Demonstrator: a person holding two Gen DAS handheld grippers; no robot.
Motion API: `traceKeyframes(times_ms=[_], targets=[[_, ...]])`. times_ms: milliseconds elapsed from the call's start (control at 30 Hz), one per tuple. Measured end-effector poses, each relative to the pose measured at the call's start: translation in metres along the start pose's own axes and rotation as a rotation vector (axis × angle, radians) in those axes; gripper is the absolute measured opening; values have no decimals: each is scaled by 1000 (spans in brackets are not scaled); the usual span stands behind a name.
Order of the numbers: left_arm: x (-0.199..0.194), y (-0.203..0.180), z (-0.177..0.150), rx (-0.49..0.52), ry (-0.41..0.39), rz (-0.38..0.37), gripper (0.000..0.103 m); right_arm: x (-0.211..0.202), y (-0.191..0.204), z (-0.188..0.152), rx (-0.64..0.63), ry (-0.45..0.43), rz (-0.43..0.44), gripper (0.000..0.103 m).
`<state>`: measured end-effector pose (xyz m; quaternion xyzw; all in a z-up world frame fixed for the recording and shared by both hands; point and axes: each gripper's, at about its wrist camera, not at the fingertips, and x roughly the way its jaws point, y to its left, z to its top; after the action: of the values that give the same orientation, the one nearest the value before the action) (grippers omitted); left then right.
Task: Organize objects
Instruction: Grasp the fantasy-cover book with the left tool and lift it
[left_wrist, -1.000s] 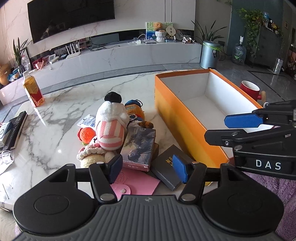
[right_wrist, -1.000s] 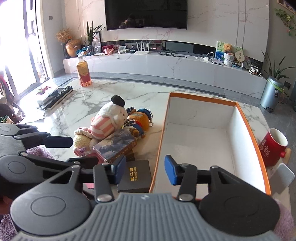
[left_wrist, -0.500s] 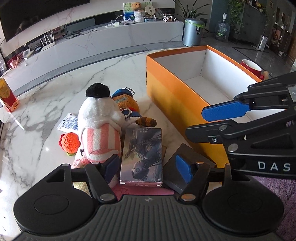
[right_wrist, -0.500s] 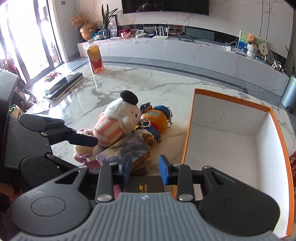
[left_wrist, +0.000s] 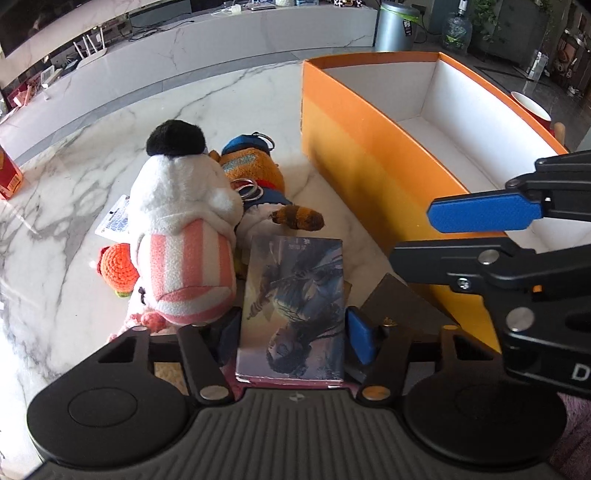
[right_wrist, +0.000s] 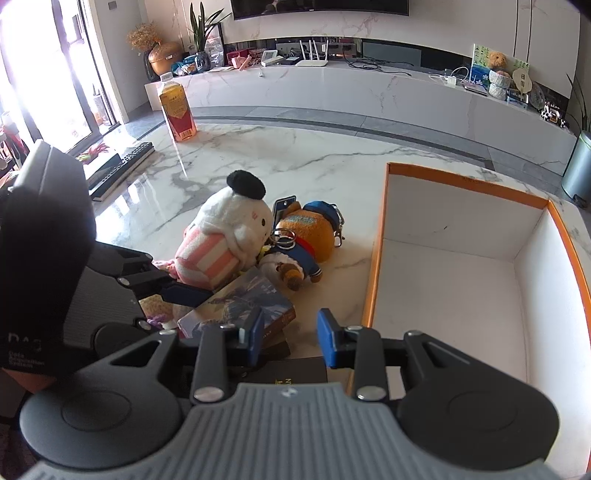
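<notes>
Now illustrated book (left_wrist: 297, 306) between the spread fingers of the left gripper (left_wrist: 293, 334), right gripper (right_wrist: 290, 341) likewise spread.

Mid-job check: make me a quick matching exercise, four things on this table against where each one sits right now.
Things:
1. illustrated box
2. white plush
3. orange storage box
4. drink bottle

Places:
A. far end of the marble table, standing alone
B. between the open fingers of the left gripper
C. lying beside the orange plush keychain
D. right side of the table, nothing visible inside

Pairs: 1-B, 2-C, 3-D, 4-A
</notes>
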<state>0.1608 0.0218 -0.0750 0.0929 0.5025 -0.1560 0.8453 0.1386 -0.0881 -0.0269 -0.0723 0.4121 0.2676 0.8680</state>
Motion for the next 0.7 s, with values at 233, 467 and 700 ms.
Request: traceKeyframes(times_ms=[233,467,700], targets=[[-15,4,-9,-37,-18,26,66,-2,2,-3,-13,-2,7,35],[-54,8,-27,-80,-44,57,66,-7,14,-7,-58,1,55,35],[-88,36,-47,-170,-87,132,66,4,36,-15,-119,48,123,35]])
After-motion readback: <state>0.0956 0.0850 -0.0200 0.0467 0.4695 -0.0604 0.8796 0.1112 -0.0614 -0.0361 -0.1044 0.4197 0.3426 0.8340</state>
